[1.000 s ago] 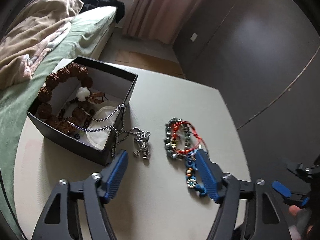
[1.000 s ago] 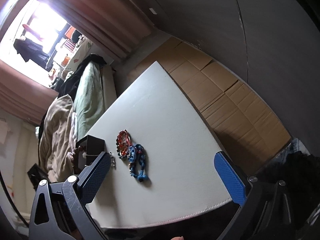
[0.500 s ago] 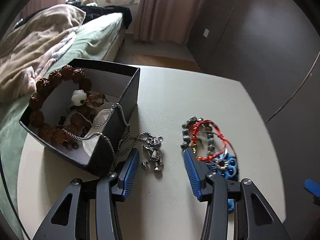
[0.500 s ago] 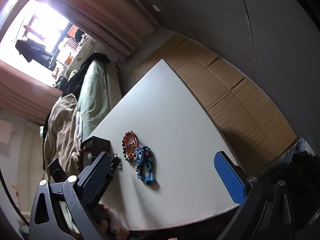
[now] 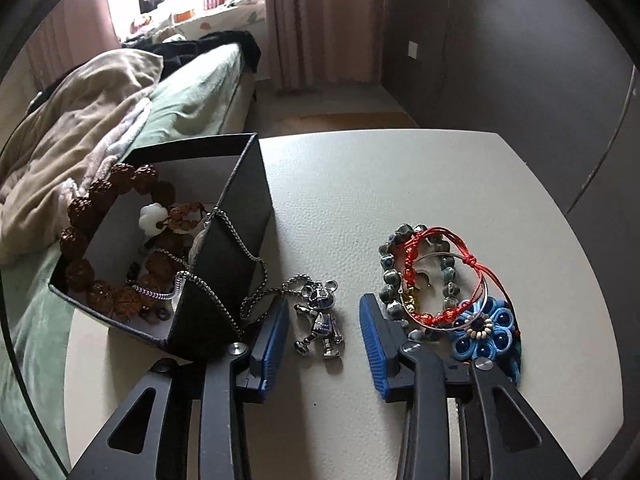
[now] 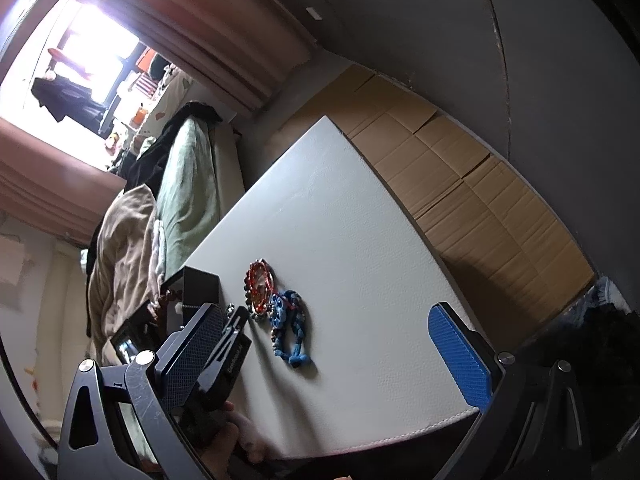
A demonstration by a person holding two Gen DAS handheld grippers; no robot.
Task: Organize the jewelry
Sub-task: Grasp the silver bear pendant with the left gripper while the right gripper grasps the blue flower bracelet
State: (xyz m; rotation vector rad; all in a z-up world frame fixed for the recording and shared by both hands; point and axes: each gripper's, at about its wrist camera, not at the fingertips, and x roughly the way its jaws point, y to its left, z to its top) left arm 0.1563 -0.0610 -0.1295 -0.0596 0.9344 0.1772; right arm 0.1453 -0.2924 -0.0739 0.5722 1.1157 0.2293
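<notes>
One black box [image 5: 236, 216] is seen on one white table [image 5: 400, 184], and two blue-padded grippers are counted, the left gripper [image 5: 324, 332] and the right gripper [image 6: 326, 354]. Three pieces are made out inside the box: one bracelet of large brown beads [image 5: 80, 216], one white flower charm [image 5: 151, 216] on a string of smaller beads, and one silver chain [image 5: 224, 240] draped over the wall. One silver bear pendant [image 5: 320, 320] is counted on the table. Four more pieces are piled beside it: one grey-green bead bracelet [image 5: 390, 276], one red cord bracelet [image 5: 436, 240], one thin silver bangle [image 5: 480, 292] and one blue knotted flower piece [image 5: 484, 330].
</notes>
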